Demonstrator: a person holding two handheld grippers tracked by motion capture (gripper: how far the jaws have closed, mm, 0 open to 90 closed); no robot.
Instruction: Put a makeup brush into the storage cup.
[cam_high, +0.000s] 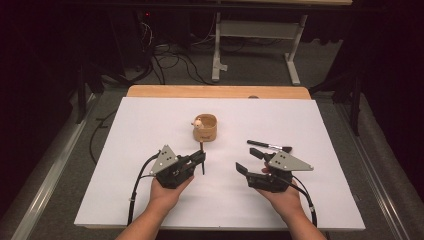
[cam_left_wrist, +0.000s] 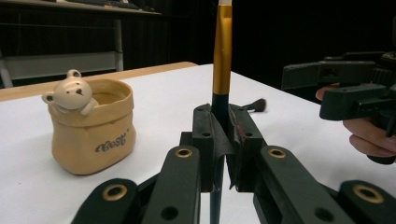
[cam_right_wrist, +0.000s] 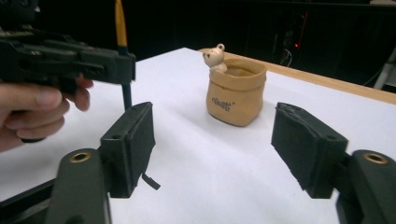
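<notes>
On the white table (cam_high: 150, 200), your left gripper (cam_high: 201, 158) had its jaws clamped on a brush (cam_left_wrist: 222, 56), which stood upright between the pads, its gold band above them and its dark handle running down below. Your right gripper (cam_high: 248, 161) had its jaws apart with nothing between them. A second brush (cam_high: 269, 146) lay flat on the table just beyond the right gripper. Farther back, near the middle of the table, stood a tan pot (cam_high: 206, 129) with a small bear (cam_left_wrist: 71, 92) on its rim, apart from both grippers.
</notes>
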